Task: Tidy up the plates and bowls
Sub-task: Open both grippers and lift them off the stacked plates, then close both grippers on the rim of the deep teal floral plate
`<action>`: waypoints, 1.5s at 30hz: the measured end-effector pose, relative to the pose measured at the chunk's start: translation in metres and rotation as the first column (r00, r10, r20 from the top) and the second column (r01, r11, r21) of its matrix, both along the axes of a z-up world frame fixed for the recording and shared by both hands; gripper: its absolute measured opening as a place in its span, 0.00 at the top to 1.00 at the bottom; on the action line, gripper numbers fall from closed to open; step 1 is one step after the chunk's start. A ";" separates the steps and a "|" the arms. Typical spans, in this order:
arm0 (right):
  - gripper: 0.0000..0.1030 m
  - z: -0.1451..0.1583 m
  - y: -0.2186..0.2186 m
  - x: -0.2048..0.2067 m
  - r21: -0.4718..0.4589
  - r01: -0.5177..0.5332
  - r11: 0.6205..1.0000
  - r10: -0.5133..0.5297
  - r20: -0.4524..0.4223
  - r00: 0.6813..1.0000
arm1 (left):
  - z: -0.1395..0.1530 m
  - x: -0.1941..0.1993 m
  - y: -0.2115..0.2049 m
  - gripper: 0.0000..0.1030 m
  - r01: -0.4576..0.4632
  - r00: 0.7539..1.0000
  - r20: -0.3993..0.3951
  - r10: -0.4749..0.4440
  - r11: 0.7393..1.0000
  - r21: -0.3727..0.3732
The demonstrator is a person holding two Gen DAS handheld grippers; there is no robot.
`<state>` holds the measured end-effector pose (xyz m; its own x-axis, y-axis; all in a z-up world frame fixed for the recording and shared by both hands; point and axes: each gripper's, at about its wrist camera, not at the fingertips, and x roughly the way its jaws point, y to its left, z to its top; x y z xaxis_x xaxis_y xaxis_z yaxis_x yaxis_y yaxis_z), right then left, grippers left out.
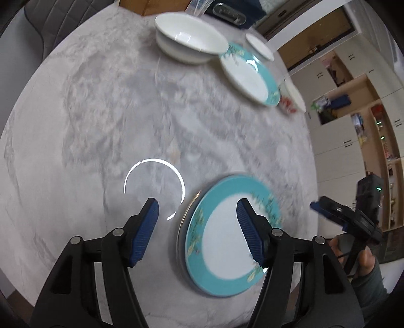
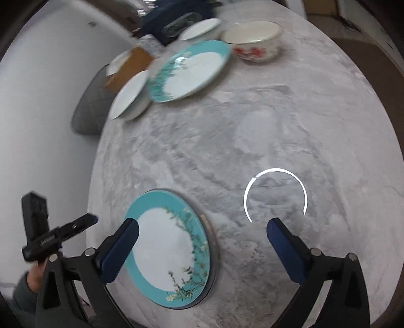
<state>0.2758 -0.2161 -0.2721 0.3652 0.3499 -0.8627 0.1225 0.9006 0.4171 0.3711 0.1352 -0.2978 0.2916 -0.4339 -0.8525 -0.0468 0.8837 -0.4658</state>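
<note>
A teal-rimmed plate lies on a grey disc near the front edge of the round marble table; it also shows in the right wrist view. My left gripper is open and empty, hovering over the plate's left rim. My right gripper is open and empty, above the plate's right rim. A second teal plate lies at the far side. Stacked white bowls stand beside it. A red-flowered bowl and a small white dish are farther back.
The right gripper shows at the table's right edge in the left wrist view; the left gripper shows at the left in the right wrist view. A brown box, a dark bag and a grey chair are at the back.
</note>
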 end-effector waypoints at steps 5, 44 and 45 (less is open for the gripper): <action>0.00 -0.005 -0.041 0.049 0.153 0.093 0.984 -0.081 -0.084 0.993 | 0.016 0.056 -0.015 0.40 -0.008 0.999 0.046 0.009 1.000 -0.014; 0.47 -0.044 -0.042 0.234 0.305 0.279 0.911 -0.322 0.099 0.942 | -0.081 0.292 -0.091 0.79 -0.136 0.990 0.013 0.137 0.989 -0.061; 0.51 -0.045 -0.041 0.236 0.296 0.275 0.915 -0.313 0.089 0.946 | -0.082 0.293 -0.091 0.79 -0.134 0.991 0.016 0.135 0.989 -0.057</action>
<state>0.5116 -0.2569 -0.3168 0.5911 0.4261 -0.6848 0.2909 0.6793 0.6738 0.6638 0.0438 -0.3794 0.3672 -0.4360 -0.8216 -0.1541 0.8426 -0.5160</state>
